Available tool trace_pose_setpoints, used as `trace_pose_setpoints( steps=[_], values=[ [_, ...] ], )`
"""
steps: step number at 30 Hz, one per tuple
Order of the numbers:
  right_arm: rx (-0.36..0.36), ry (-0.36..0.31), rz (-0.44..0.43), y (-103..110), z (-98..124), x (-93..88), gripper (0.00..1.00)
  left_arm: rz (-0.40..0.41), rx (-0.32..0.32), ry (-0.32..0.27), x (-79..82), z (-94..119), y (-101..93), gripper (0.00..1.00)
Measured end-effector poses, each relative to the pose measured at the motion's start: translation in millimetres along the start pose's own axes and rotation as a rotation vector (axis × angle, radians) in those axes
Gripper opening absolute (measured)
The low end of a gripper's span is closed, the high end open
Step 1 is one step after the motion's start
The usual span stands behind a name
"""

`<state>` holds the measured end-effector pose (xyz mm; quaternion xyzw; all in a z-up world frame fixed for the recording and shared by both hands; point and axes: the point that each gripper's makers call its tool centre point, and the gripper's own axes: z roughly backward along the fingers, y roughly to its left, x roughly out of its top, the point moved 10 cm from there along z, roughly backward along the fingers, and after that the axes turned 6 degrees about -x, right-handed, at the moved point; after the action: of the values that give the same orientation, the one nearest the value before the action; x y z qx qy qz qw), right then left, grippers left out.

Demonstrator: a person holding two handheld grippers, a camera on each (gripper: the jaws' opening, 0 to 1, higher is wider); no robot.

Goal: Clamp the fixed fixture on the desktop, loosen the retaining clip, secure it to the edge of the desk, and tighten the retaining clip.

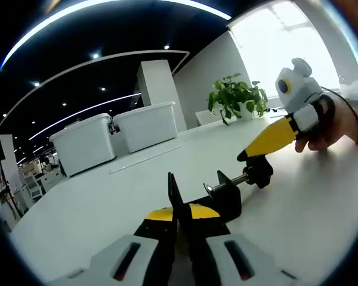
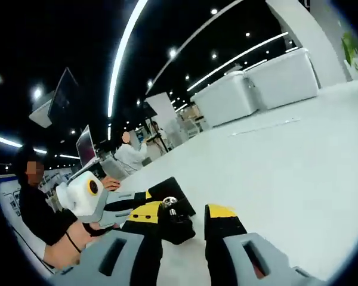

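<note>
A black clamp fixture (image 1: 222, 199) lies on the white desktop (image 1: 119, 190), its threaded screw (image 1: 227, 185) ending in a black knob (image 1: 259, 171). My left gripper (image 1: 185, 210) is shut on the fixture's upright black plate. My right gripper (image 1: 248, 155), held by a hand (image 1: 331, 128), comes in from the right with its yellow tips at the knob. In the right gripper view the knob (image 2: 174, 221) sits between the jaws of my right gripper (image 2: 185, 210), against the left jaw, with a gap to the right one. The left gripper (image 2: 128, 208) grips the fixture (image 2: 174, 189) from the left.
Two white lidded bins (image 1: 146, 125) (image 1: 83, 143) stand at the far side of the desk, and a potted plant (image 1: 235, 98) stands by the window. A person in black (image 2: 39, 214) is close at the left. Another person (image 2: 131, 156) sits further back.
</note>
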<state>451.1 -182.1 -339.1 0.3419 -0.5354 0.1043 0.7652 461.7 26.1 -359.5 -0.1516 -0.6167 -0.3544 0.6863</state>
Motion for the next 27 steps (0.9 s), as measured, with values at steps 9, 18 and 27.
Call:
trace_pose_setpoints(
  steps=[9, 18, 27],
  values=[
    [0.030, 0.059, 0.085, 14.4, -3.5, -12.7, 0.23, 0.001, 0.002, 0.000, -0.2, 0.1, -0.2, 0.06],
    [0.036, -0.041, 0.373, 20.8, -2.8, -15.7, 0.22, 0.000, 0.002, 0.000, -0.4, 1.1, -0.8, 0.06],
    [-0.028, -0.115, 0.841, 32.6, -6.4, -19.2, 0.22, -0.002, 0.008, 0.002, -0.5, 1.2, -0.3, 0.06]
  ],
)
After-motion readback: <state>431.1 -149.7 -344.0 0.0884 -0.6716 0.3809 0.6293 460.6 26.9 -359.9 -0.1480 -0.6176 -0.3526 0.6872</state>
